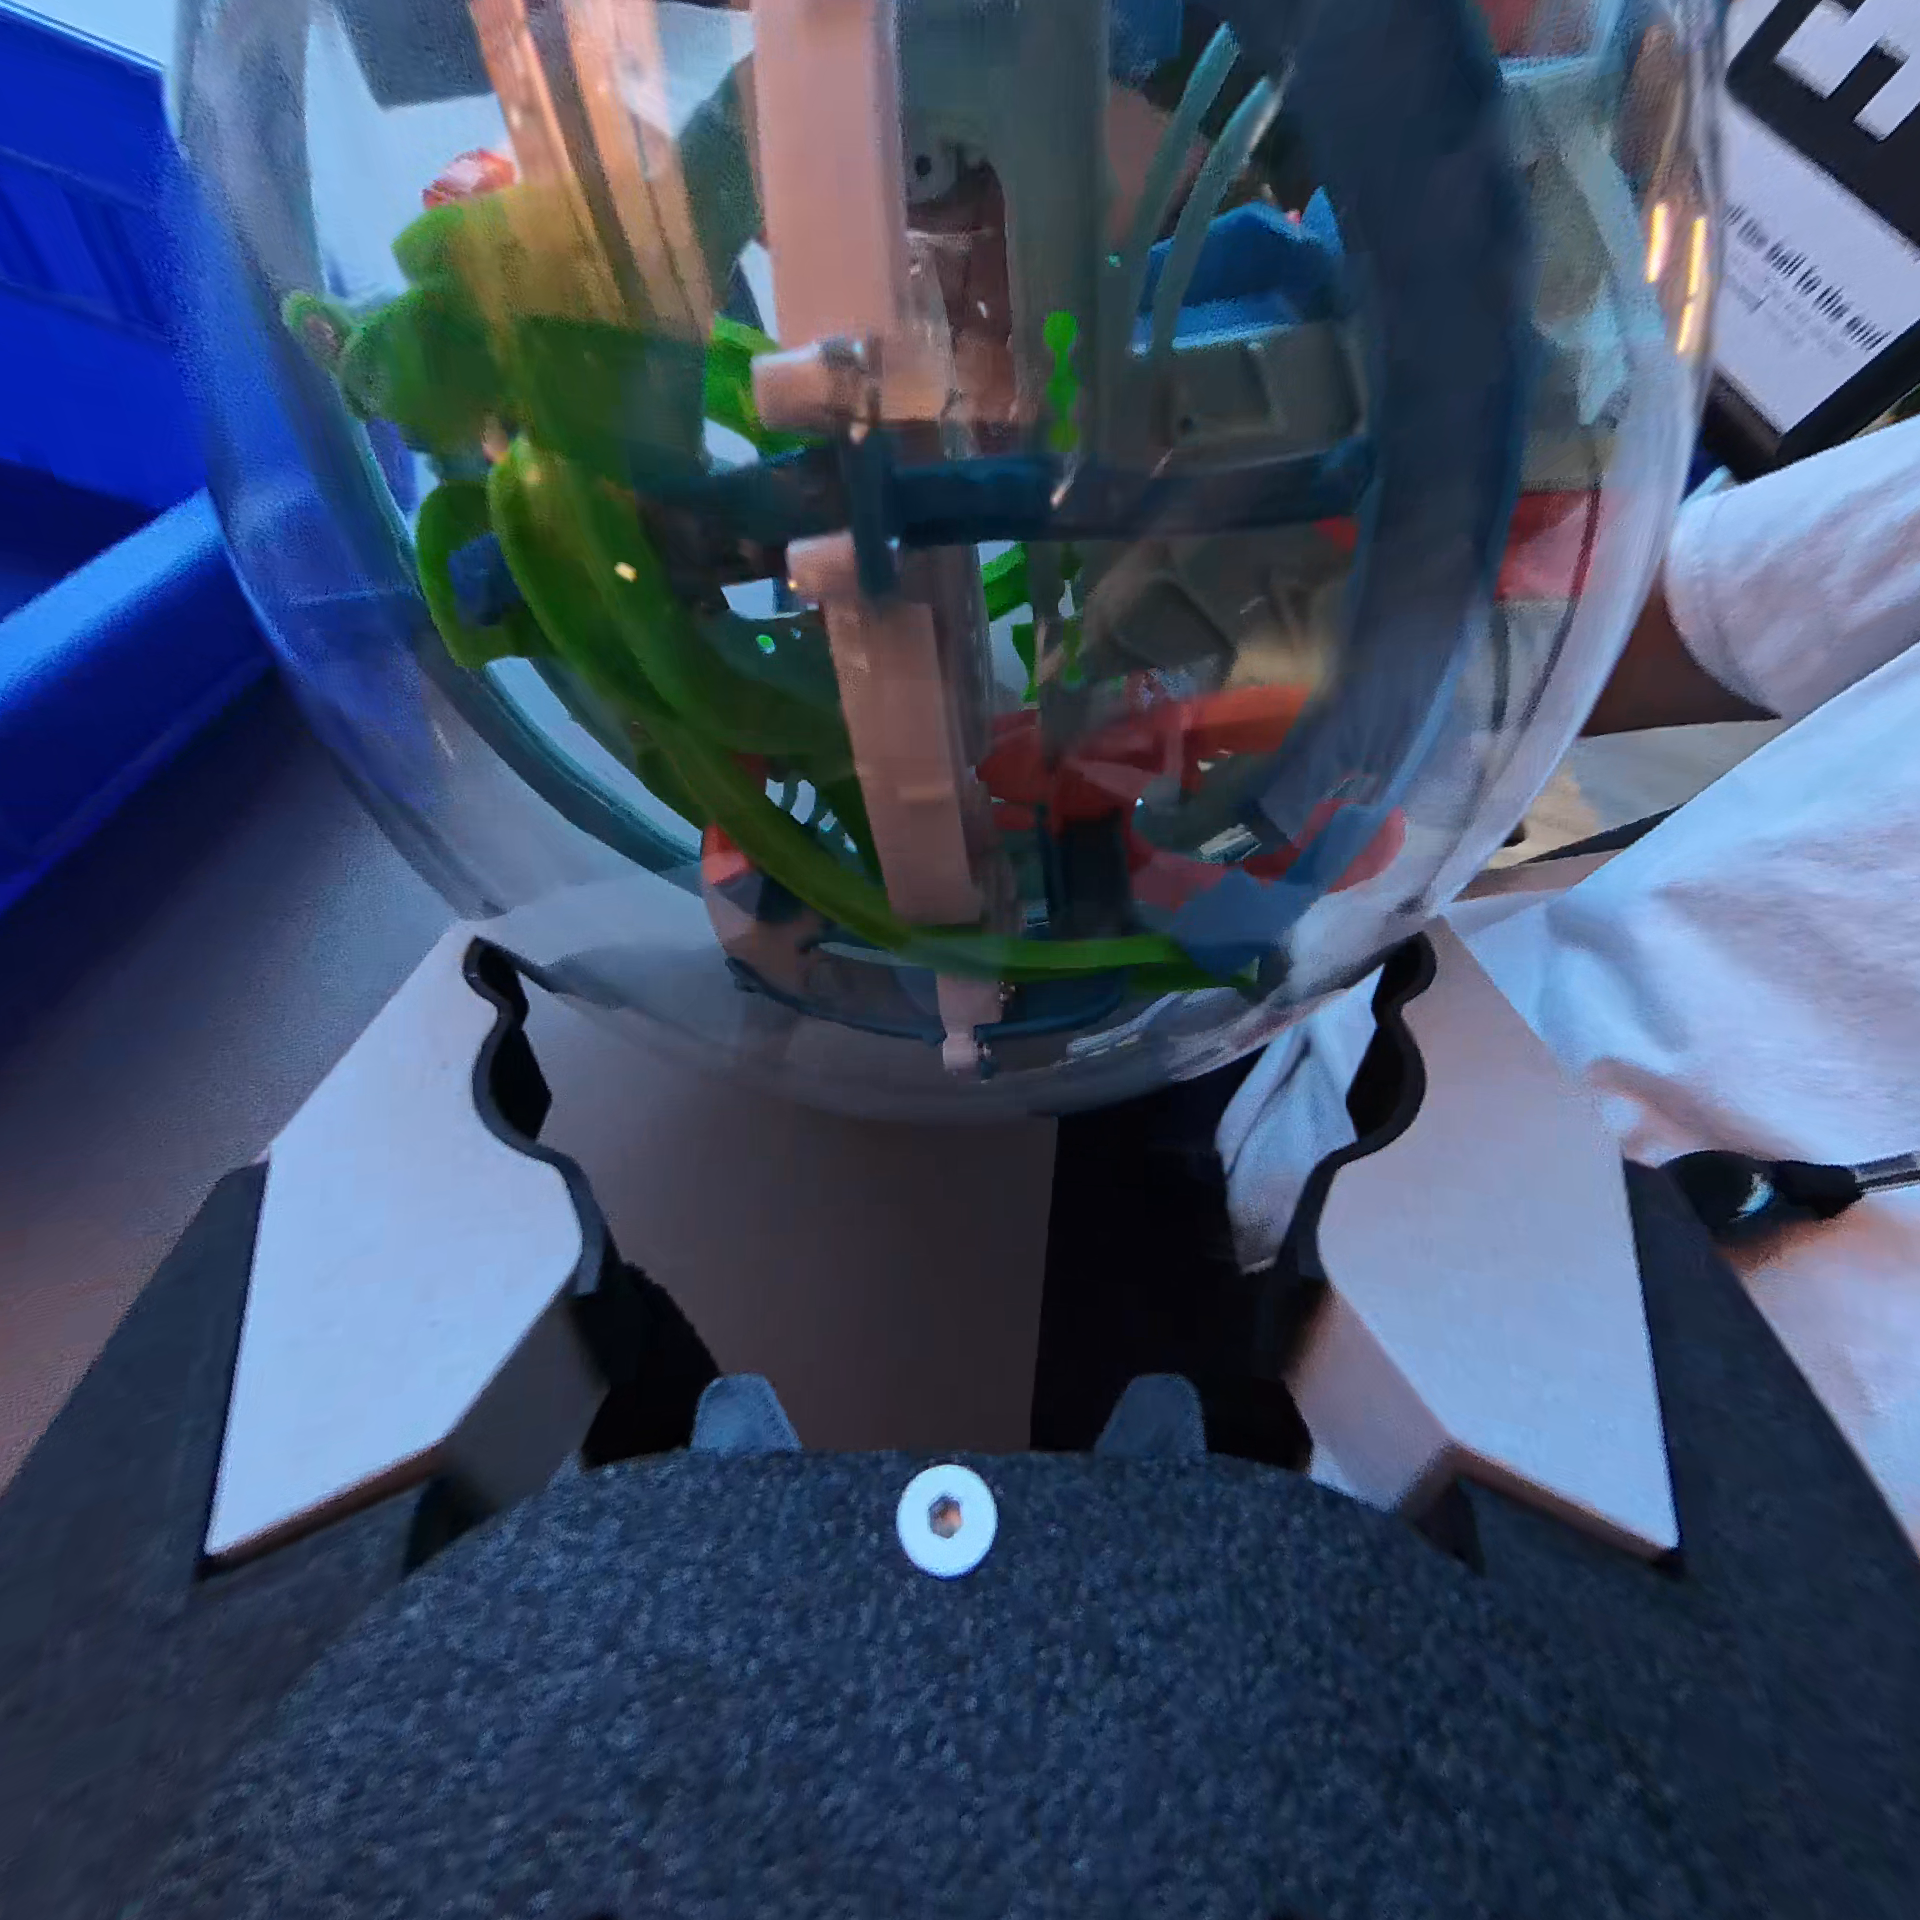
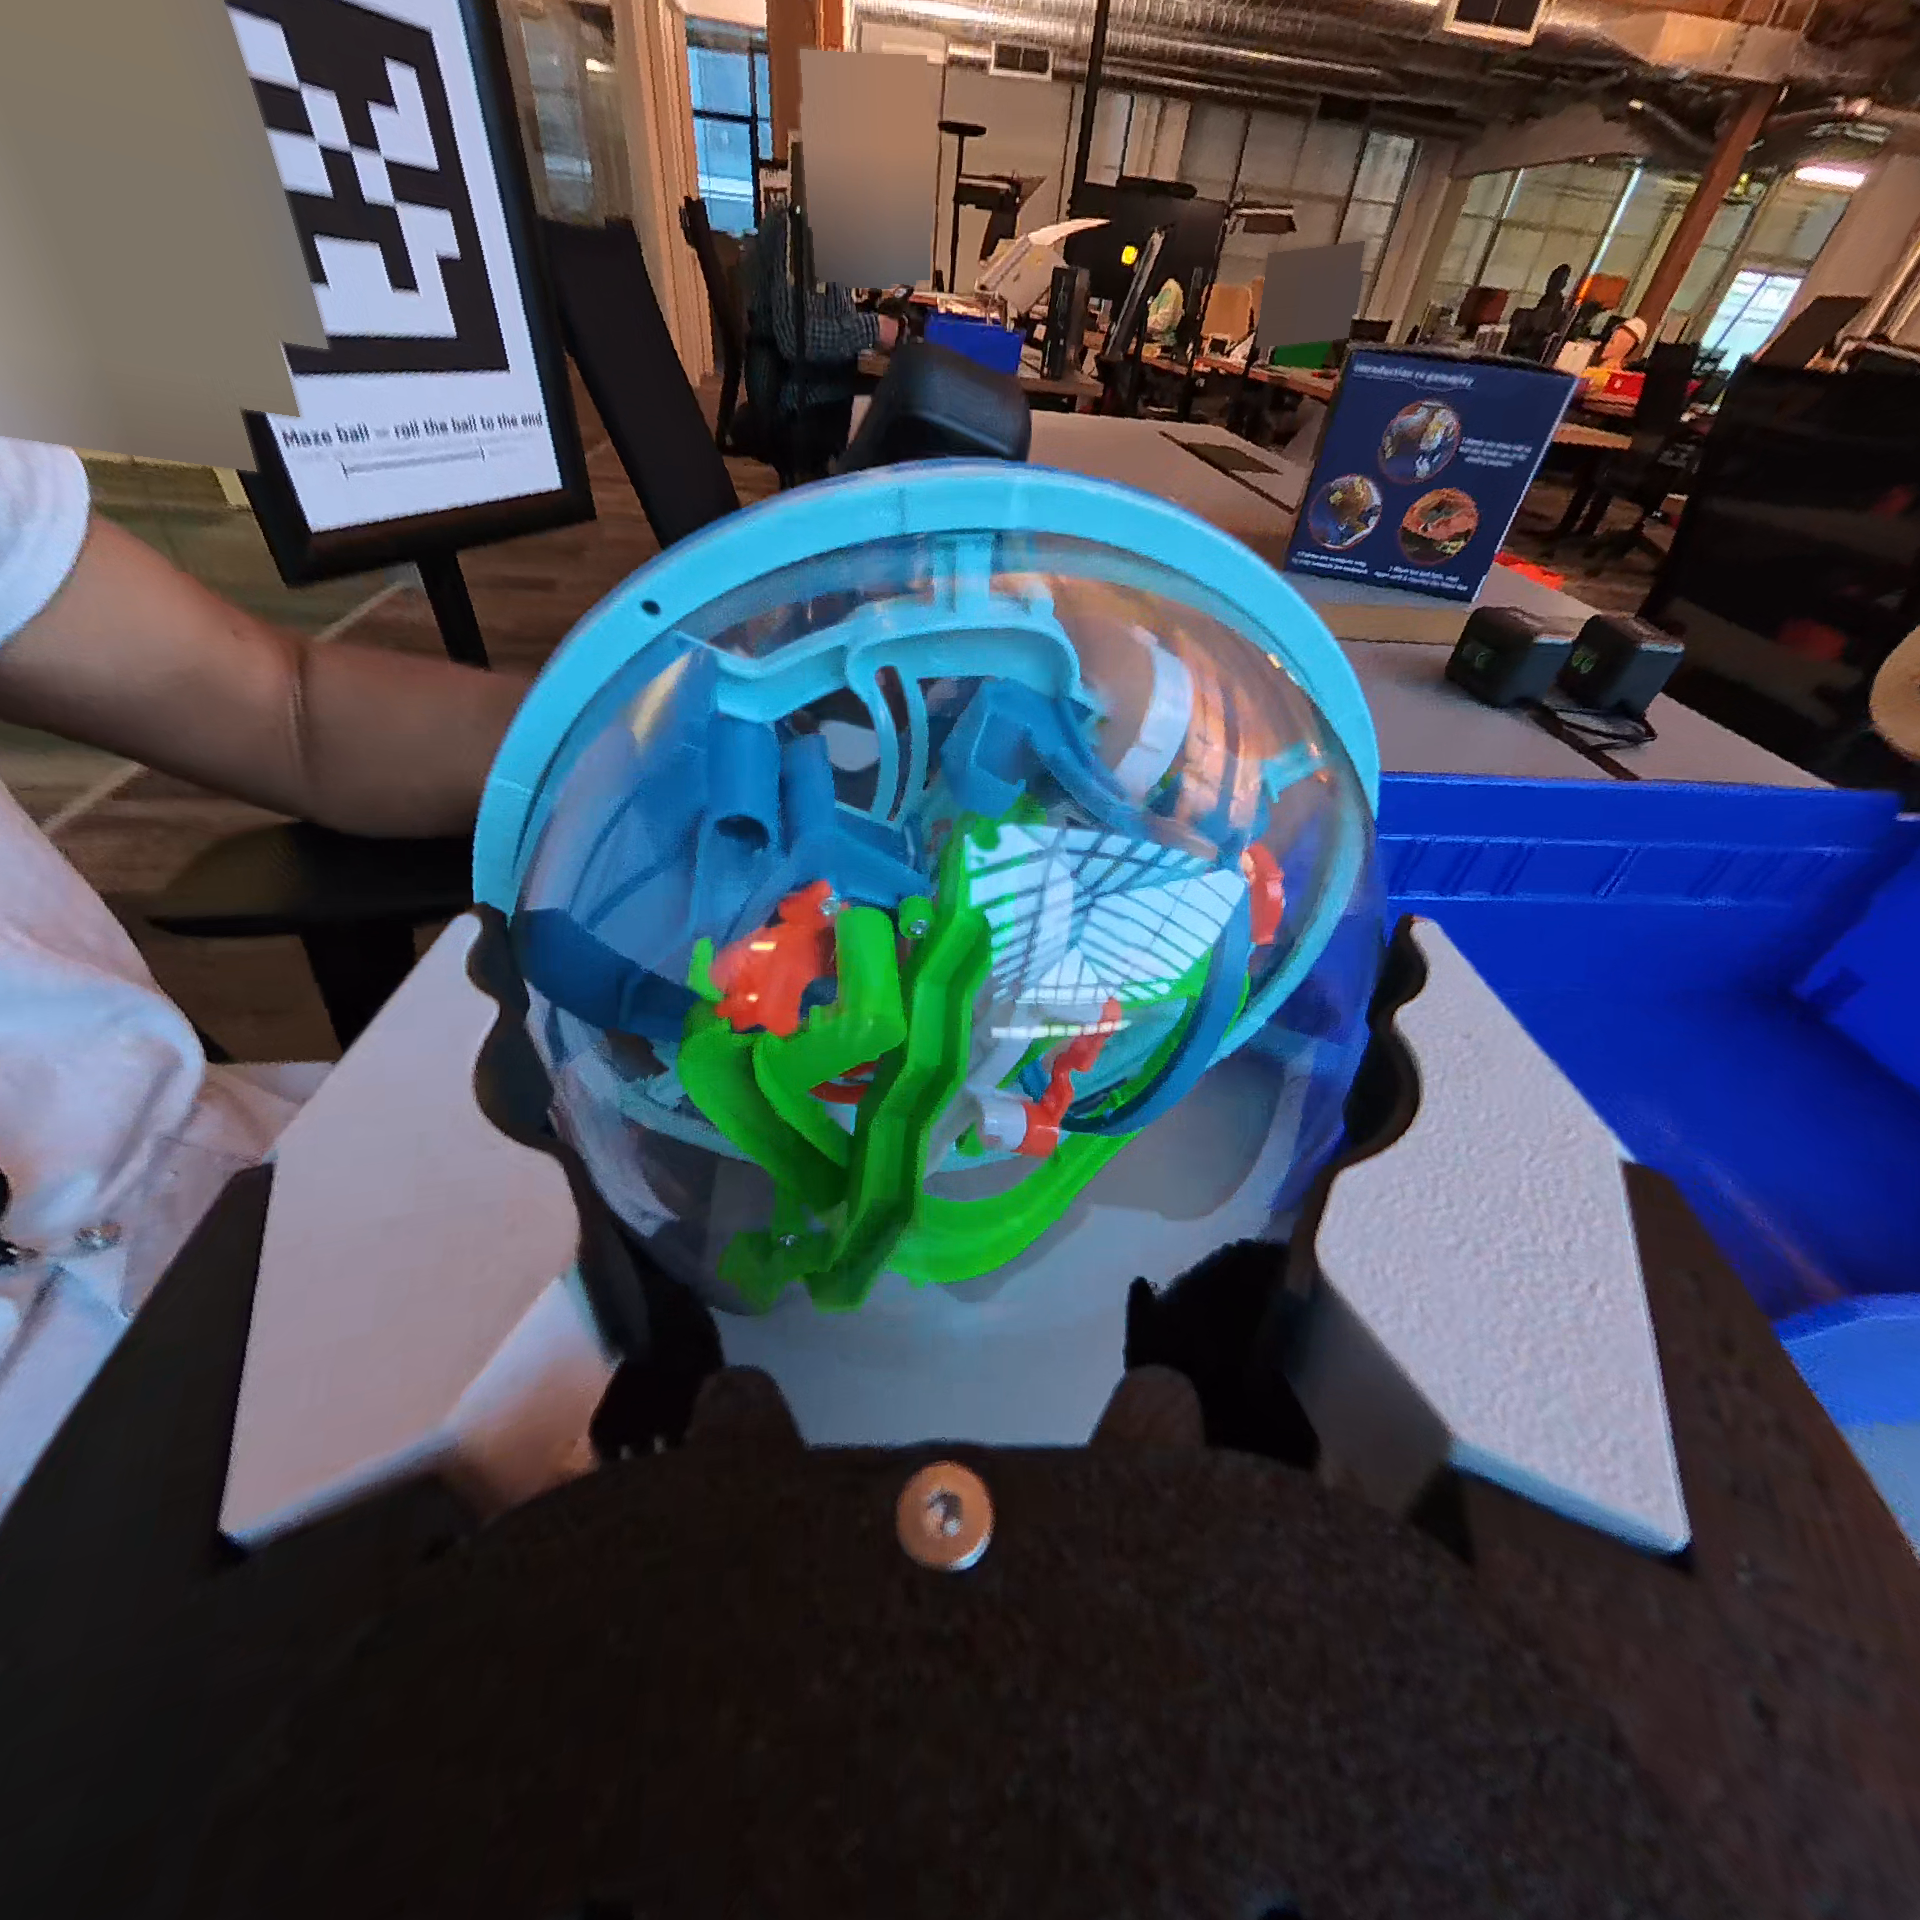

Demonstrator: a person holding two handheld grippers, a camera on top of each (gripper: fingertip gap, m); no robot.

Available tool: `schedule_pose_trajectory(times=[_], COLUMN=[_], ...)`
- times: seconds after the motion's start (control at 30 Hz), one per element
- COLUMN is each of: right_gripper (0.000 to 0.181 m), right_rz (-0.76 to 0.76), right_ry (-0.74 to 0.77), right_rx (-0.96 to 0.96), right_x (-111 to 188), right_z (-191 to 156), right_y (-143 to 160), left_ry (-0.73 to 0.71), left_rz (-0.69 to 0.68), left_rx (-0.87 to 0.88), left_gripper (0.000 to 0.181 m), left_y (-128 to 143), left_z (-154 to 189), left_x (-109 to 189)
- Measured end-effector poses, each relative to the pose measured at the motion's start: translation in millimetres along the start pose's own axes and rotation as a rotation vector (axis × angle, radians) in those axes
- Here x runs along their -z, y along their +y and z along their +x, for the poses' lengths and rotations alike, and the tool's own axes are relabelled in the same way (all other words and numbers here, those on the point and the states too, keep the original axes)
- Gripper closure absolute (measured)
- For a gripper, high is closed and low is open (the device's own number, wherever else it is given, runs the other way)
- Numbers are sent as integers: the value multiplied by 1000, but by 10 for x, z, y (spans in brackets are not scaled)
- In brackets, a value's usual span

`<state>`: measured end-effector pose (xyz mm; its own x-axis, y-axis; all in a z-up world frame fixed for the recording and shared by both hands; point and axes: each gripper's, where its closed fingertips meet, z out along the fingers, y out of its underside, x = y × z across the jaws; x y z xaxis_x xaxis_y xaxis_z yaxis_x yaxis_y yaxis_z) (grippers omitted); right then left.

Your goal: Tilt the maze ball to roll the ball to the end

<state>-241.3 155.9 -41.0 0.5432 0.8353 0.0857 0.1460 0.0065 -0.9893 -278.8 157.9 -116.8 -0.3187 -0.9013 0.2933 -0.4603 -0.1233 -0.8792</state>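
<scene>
The maze ball (image 1: pixel 935 520) is a clear sphere with green, blue, orange and pale tracks inside and a light blue ring around it (image 2: pixel 935 883). It is held up between both grippers. My left gripper (image 1: pixel 945 1008) is shut on the sphere's lower part, with both fingertips (image 1: pixel 499 1018) against the shell. My right gripper (image 2: pixel 945 1039) is shut on it from the opposite side, its fingertips (image 2: pixel 1387 1029) at the sphere's sides. I cannot pick out the small rolling ball among the tracks.
A blue bin (image 2: pixel 1662 987) lies right of the sphere in the right wrist view and at the left in the left wrist view (image 1: pixel 104 623). A framed sign (image 2: pixel 395 260), a person's arm (image 2: pixel 208 707), a blue printed box (image 2: pixel 1423 478) and two small dark devices (image 2: pixel 1558 655) stand around.
</scene>
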Motion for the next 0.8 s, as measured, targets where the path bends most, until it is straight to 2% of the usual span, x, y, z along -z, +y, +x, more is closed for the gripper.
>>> schedule_pose_trajectory(times=[0.27, 0.33, 0.43, 0.5, 0.57, 0.8], right_gripper=[27, 28, 28, 28, 28, 27], right_rz=[-64, -36, -29, -30, -26, -37], right_ry=[-27, -29, -39, -53, -79, -199], right_rx=[-151, -175, -231, -268, -287, -394], right_x=[11, 21, 24, 23, 21, -14], right_z=[71, 104, 160, 204, 235, 355], right_y=[174, 169, 179, 187, 193, 232], left_ry=[69, 65, 5, -39, -76, -189], left_rz=[-51, -47, -99, -148, -183, -29], left_rx=[140, 152, 90, 24, -9, -114], left_gripper=[26, 26, 29, 24, 25, 22], left_y=[154, 149, 229, 305, 339, -50], left_z=[10, -4, -54, -70, -101, -308], left_x=[-130, -141, -177, -207, -202, 132])
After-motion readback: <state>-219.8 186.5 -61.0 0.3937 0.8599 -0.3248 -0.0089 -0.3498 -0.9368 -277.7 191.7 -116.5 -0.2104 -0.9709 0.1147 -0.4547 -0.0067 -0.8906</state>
